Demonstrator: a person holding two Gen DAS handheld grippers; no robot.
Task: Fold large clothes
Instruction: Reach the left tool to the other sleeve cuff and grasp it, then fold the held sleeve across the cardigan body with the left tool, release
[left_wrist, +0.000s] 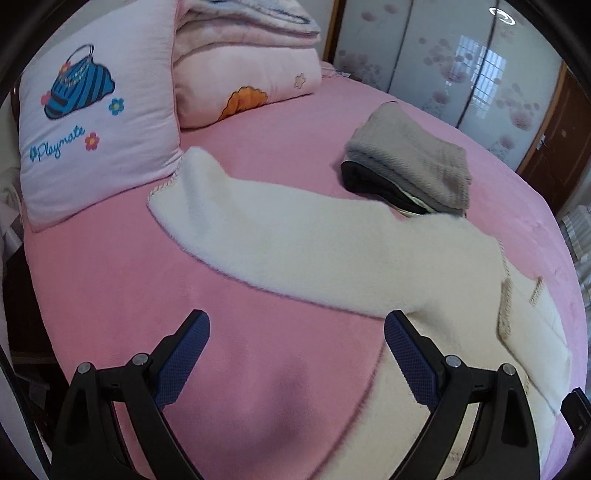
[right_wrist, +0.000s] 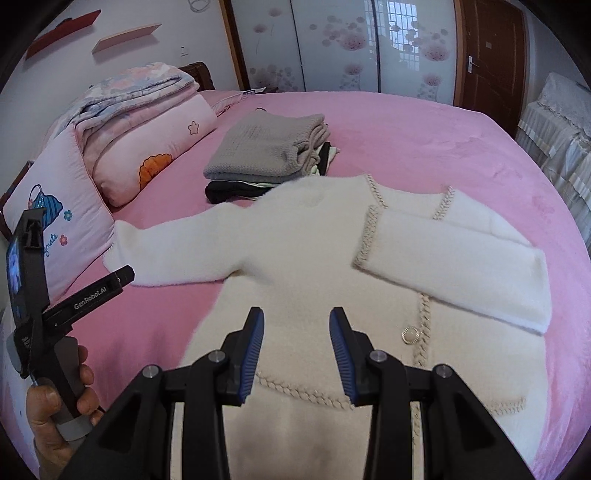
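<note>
Cardigan: white and fluffy, with braided beige trim and a round button; it lies flat on the pink bed, body toward the cameras.
Right sleeve of the cardigan: folded across the chest, cuff edge lying near the middle of the front.
Left sleeve of the cardigan: stretched out sideways over the bed, its cuff just beside the pink pillow.
Left gripper: spread wide, nothing between the jaws; it hovers over bare pink sheet, with its right finger above the cardigan's side edge. Whether it touches the fabric cannot be told.
Right gripper: about half open, holding nothing; it is poised over the lower front of the cardigan, above the braided hem line. Contact with the cloth cannot be told.
Left hand: seen in the right wrist view, wrapped around the handle of the left gripper at the bed's edge.
Folded clothes: a grey knit on top of dark and pale pieces, stacked just beyond the cardigan's shoulder.
Folded quilts: piled at the head of the bed, next to the pillow.
Wardrobe: floral sliding doors behind the bed.
</note>
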